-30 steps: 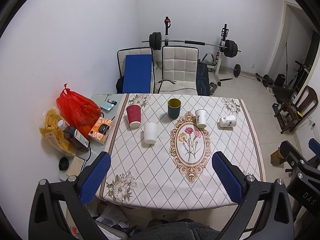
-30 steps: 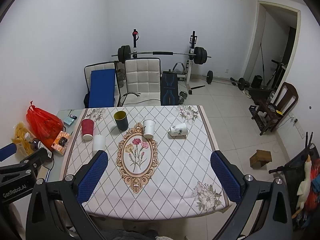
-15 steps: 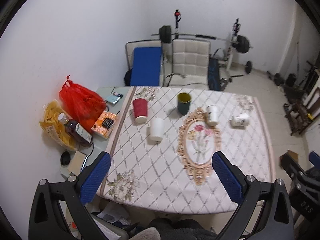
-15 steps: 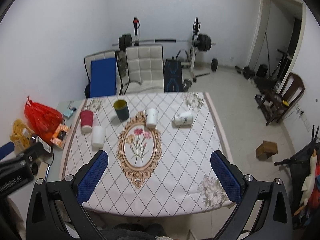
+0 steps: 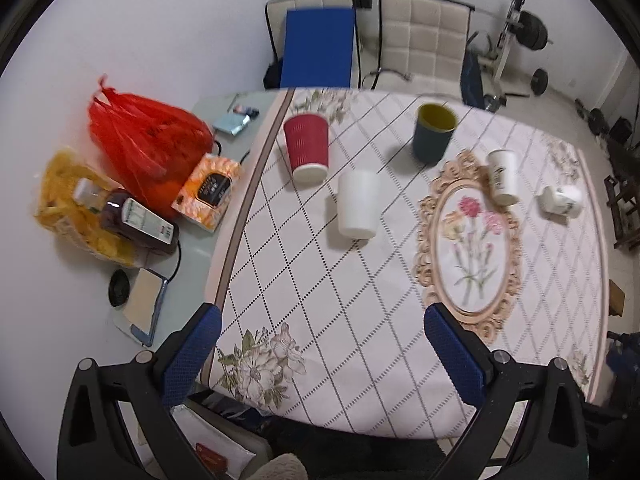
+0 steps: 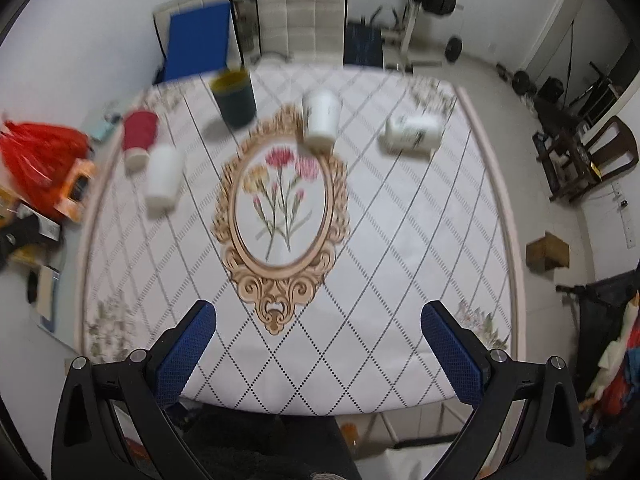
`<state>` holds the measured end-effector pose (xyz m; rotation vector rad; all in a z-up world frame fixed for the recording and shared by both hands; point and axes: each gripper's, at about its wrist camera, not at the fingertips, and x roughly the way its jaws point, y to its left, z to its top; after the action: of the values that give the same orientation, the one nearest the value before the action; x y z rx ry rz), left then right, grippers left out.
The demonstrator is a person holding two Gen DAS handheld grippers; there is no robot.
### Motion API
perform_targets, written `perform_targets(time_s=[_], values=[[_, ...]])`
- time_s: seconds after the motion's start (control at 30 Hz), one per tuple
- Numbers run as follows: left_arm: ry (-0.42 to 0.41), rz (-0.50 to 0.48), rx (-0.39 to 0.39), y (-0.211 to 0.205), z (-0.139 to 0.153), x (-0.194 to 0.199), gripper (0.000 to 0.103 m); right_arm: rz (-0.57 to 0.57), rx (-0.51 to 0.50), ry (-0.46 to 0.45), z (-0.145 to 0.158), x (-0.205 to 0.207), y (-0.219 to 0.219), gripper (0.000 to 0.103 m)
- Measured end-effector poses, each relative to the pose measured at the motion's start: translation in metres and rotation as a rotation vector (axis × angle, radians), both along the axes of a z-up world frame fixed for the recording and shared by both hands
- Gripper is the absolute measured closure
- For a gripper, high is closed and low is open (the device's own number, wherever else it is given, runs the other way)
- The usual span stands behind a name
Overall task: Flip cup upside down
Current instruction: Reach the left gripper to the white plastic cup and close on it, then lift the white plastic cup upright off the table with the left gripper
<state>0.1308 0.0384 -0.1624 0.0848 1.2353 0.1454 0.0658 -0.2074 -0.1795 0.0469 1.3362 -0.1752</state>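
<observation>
Closer now over the surface [image 6: 400,240], both tools, left tool [image 5: 320,354] and right tool [image 6: 318,346], hang spread and empty, the upright dark green cup [image 6: 234,98] well ahead beyond the floral medallion [image 6: 282,216], left of centre.

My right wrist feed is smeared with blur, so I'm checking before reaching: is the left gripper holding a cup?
Observer: No. The left gripper is open, with nothing between its fingers.
Operator: What are the red and orange smears left of the tablecloth?
Observer: A red plastic bag with an orange box in front of it.
Operator: Anything else there?
Observer: A dark bottle lying against a yellow bag.
</observation>
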Motion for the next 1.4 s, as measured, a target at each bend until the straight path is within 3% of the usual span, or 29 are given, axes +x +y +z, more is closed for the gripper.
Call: perform_targets(time_s=[0.27, 0.6, 0.87, 0.93, 1.0, 1.4], values=[[0.096, -0.02, 0.006, 0.035, -0.059, 0.077, 0.0, -0.025, 0.005, 0.168, -0.093, 0.057, 0.034, 0.0], [0.238, -0.04, -0.011, 0.061, -0.13, 0.161, 0.0, -0.036, -0.001, 0.297, -0.164, 0.121, 0.063, 0.0], [0.364, -0.047, -0.099, 0.067, -0.172, 0.198, 0.0, -0.053, 0.01, 0.342, -0.188, 0.146, 0.074, 0.0], [0.395, -0.035, -0.206, 0.069, -0.18, 0.203, 0.0, -0.055, 0.011, 0.35, -0.19, 0.15, 0.078, 0.0], [0.412, -0.038, -0.244, 0.066, -0.181, 0.207, 0.0, -0.052, 0.01, 0.354, -0.193, 0.155, 0.082, 0.0], [0.466, -0.218, -0.242, 0.015, -0.193, 0.224, 0.001, -0.07, -0.019, 0.374, -0.185, 0.162, 0.096, 0.0]])
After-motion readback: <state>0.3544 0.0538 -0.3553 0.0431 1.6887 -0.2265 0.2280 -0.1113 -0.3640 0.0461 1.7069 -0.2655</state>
